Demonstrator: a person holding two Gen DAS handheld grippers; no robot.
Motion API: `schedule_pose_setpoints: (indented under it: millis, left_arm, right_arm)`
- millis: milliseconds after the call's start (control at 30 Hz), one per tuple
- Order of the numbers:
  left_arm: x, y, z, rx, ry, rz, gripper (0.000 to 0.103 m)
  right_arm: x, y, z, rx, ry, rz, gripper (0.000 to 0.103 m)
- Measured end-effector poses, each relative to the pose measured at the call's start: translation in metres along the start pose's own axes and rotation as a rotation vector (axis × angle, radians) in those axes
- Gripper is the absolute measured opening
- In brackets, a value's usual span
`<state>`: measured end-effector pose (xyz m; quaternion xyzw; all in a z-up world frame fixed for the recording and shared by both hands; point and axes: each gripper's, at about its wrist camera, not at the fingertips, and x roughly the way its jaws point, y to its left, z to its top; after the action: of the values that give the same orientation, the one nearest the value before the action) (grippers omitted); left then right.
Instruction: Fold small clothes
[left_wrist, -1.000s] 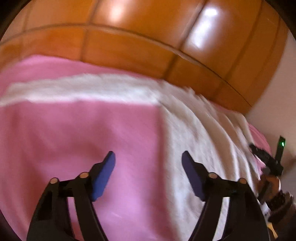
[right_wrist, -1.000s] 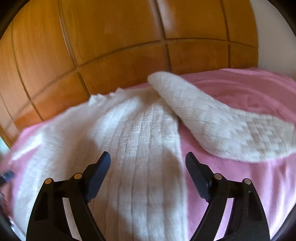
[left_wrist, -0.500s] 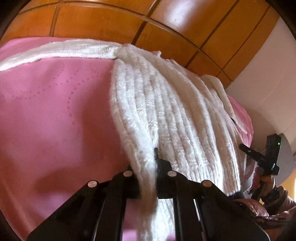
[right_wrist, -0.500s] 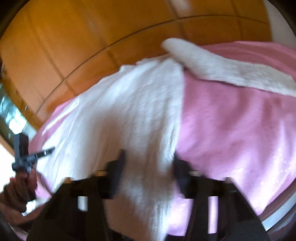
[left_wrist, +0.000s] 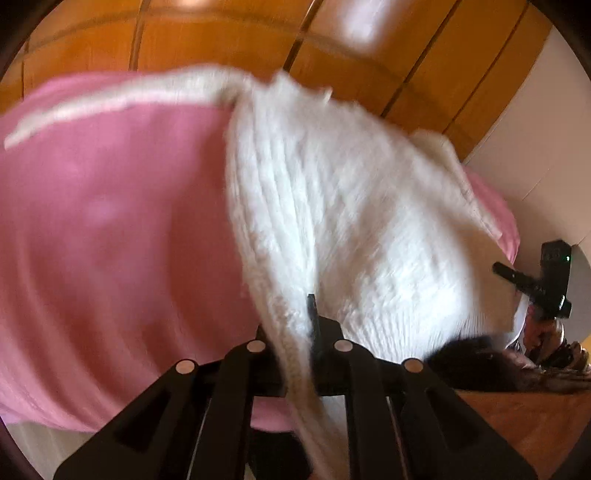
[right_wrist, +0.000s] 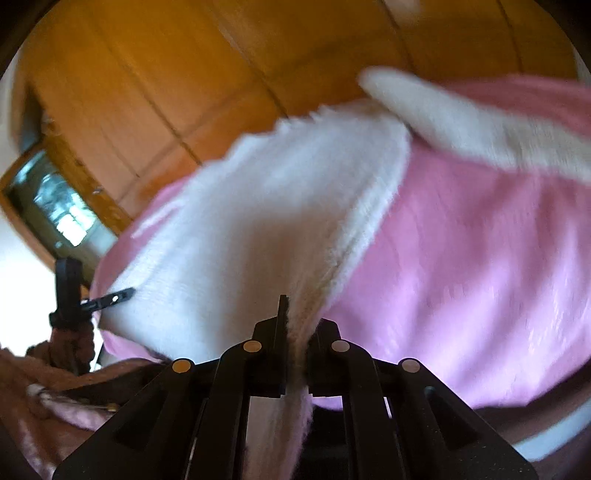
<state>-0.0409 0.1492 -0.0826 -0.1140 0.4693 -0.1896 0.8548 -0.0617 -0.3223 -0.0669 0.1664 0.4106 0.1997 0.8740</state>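
Since a second ago both grippers have gone from wide open above the cloth to clamped on it, and the bottom corners of the white knit sweater (left_wrist: 354, 229) now rise off the pink bedspread (left_wrist: 110, 229). At this moment the left gripper (left_wrist: 301, 332) has its jaws closed tight on the sweater's left hem edge, and the right gripper (right_wrist: 295, 332) is closed the same way on the right hem edge, each with a strip of knit running down between its fingers. Both views are smeared with motion, so I cannot tell how deep either bite goes. Trouble could come from a shallow hold: if only the fluffy edge is pinched, the loose knit may slip out as the hem is carried toward the collar, and one corner would drop, leaving a skewed fold. Uneven lifting of the two hands could also drag the body sideways or bunch the bedspread underneath. Seen from the right wrist, one sleeve (right_wrist: 480, 122) lies spread out to the side over the pink cover, and it may trail or get caught in the fold. As for the garment itself, it is a thick, ribbed, fuzzy white knit, lying lengthwise on the bed with its far end near the wooden headboard (left_wrist: 221, 40).
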Motion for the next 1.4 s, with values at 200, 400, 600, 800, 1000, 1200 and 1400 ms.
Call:
schedule_pose_setpoints:
  millis: [200,400,600,800,1000,1200,1400]
  left_arm:
    - [-0.029,-0.001,0.023,-0.022,-0.170,0.061,0.086]
    - [-0.012,-0.022,0.069,0.028,-0.266,0.161,0.099]
    - [0.040,-0.039,0.124,0.064,-0.298,0.181,0.101]
    - [0.094,-0.014,0.156,-0.037,-0.187,0.213,0.101]
    - [0.089,0.000,0.147,-0.082,-0.215,0.132,0.101]
    - [0.082,0.006,0.140,-0.083,-0.222,0.128,0.101]
    - [0.091,-0.004,0.144,-0.059,-0.208,0.171,0.101]
  right_arm:
    - [-0.009,-0.023,0.012,0.065,-0.079,-0.026,0.042]
    - [-0.026,-0.080,0.048,0.325,-0.228,-0.199,0.042]
    - [-0.033,-0.148,0.070,0.619,-0.360,-0.252,0.042]
    - [-0.037,-0.200,0.076,0.873,-0.532,-0.227,0.041]
    - [-0.036,-0.212,0.096,0.822,-0.490,-0.266,0.007]
    - [-0.095,-0.215,0.121,0.719,-0.629,-0.411,0.007]
    - [-0.109,-0.249,0.127,0.780,-0.654,-0.550,0.007]
